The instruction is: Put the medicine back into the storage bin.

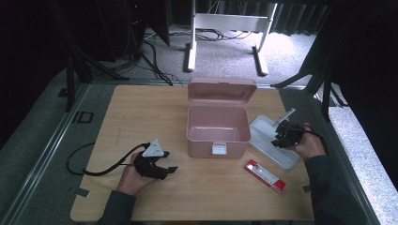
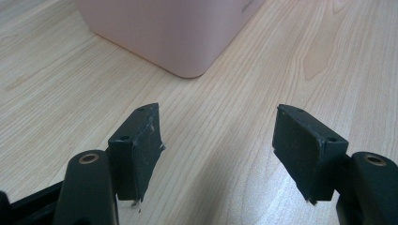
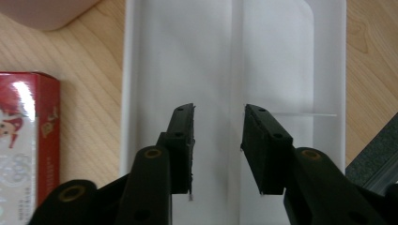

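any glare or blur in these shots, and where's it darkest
High view: the edges and left background are near black, while daylight washes out the floor behind the table. Right gripper view: the white tray is overexposed with almost no detail, and glare blots the red box. Left gripper view: evenly lit and the wood grain is sharp, though the pink box looks slightly soft.

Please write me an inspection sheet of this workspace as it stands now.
Surface: wooden table, bare between the things.
Job's things: pink box with lid up, nothing seen inside; white tray right of it.
Clutter: red-and-white carton in front of the tray.
Grippers: left tongs open over bare wood; right tongs open above the tray, nothing between them.
Cables: black cable trailing from the left tongs.
Surroundings: white frame on grey floor.
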The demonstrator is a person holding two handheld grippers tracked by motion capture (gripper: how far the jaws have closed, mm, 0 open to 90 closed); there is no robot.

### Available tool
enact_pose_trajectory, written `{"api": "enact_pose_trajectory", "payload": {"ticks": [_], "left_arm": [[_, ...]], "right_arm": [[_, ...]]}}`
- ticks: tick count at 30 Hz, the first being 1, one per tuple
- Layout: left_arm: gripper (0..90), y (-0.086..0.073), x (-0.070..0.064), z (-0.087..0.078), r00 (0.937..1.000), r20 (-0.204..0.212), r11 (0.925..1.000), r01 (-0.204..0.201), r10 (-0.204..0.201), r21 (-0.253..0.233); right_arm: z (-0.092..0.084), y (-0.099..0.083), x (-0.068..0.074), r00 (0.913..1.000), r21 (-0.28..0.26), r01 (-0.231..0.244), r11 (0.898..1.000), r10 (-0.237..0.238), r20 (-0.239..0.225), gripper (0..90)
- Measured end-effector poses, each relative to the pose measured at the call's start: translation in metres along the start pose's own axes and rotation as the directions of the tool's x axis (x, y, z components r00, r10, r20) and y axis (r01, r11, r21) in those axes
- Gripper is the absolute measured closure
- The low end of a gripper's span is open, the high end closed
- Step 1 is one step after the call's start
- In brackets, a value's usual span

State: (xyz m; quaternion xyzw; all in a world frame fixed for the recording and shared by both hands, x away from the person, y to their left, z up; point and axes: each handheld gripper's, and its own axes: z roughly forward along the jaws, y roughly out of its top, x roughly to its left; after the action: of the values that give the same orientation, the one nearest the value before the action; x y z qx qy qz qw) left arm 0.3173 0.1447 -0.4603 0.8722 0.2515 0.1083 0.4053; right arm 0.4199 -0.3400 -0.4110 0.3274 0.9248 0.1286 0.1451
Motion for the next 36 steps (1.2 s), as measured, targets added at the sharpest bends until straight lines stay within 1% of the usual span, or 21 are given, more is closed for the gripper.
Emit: {"api": "enact_pose_trajectory", "payload": {"ticks": [3, 7, 10, 12, 14, 16, 17, 21, 23, 24, 26, 33, 36], "left_arm": [[33.0, 0.0, 0.0, -0.001, 1.0, 0.001, 1.0, 0.001, -0.001, -0.004], [33.0, 0.0, 0.0, 0.0, 1.0, 0.0, 1.0, 0.0, 0.0, -0.001], [33.0, 0.0, 0.0, 0.0, 1.0, 0.001, 1.0, 0.0, 0.0, 0.0], [33.0, 0.0, 0.0, 0.0, 1.0, 0.002, 1.0, 0.001, -0.001, 0.001], [33.0, 0.0, 0.0, 0.0, 1.0, 0.002, 1.0, 0.001, -0.001, 0.0], [32.9, 0.0, -0.001, 0.0, 1.0, 0.001, 1.0, 0.001, -0.001, 0.0], [33.0, 0.0, -0.001, 0.0, 1.0, 0.002, 1.0, 0.002, -0.002, 0.0], [33.0, 0.0, -0.001, 0.0, 1.0, 0.001, 1.0, 0.001, -0.001, 0.002], [33.0, 0.0, -0.001, 0.001, 1.0, 0.002, 1.0, 0.001, -0.001, 0.002], [32.9, 0.0, 0.0, 0.001, 1.0, 0.002, 1.0, 0.0, 0.0, 0.003], [33.0, 0.0, -0.001, 0.001, 1.0, 0.003, 1.0, 0.001, -0.001, 0.002], [32.9, 0.0, -0.001, 0.0, 1.0, 0.002, 1.0, 0.003, -0.003, 0.0], [32.9, 0.0, -0.001, 0.0, 1.0, 0.0, 1.0, 0.001, -0.001, -0.001]], "right_arm": [[-0.004, 0.002, 0.007, 1.0, -0.003, 0.009, 1.0, -0.009, -0.003, 61.0], [-0.009, 0.004, 0.019, 0.9999, 0.004, 0.014, 1.0, -0.014, -0.001, 58.7], [-0.012, 0.004, 0.028, 0.9997, 0.002, 0.021, 1.0, -0.021, -0.009, 57.9], [-0.013, 0.005, 0.033, 0.9995, 0.001, 0.031, 1.0, -0.031, -0.007, 57.0], [-0.015, 0.005, 0.037, 0.9996, 0.006, 0.029, 1.0, -0.029, -0.004, 56.8], [-0.015, 0.005, 0.04, 0.9994, 0.001, 0.035, 0.999, -0.035, 0.0, 55.8], [-0.015, 0.005, 0.042, 0.9996, 0.006, 0.027, 1.0, -0.027, 0.001, 55.5], [-0.014, 0.002, 0.051, 0.9995, 0.02, 0.03, 0.999, -0.03, 0.005, 55.0], [-0.014, 0.001, 0.056, 0.9994, 0.02, 0.034, 0.999, -0.034, 0.003, 55.0], [-0.014, 0.0, 0.058, 0.9989, 0.021, 0.047, 0.999, -0.047, 0.004, 54.9], [-0.015, -0.001, 0.062, 0.9987, 0.023, 0.049, 0.999, -0.05, 0.011, 54.9], [-0.019, -0.006, 0.076, 0.9982, 0.033, 0.058, 0.998, -0.058, -0.015, 52.7], [-0.019, -0.01, 0.082, 0.9984, 0.045, 0.051, 0.998, -0.05, -0.025, 51.2]]}}
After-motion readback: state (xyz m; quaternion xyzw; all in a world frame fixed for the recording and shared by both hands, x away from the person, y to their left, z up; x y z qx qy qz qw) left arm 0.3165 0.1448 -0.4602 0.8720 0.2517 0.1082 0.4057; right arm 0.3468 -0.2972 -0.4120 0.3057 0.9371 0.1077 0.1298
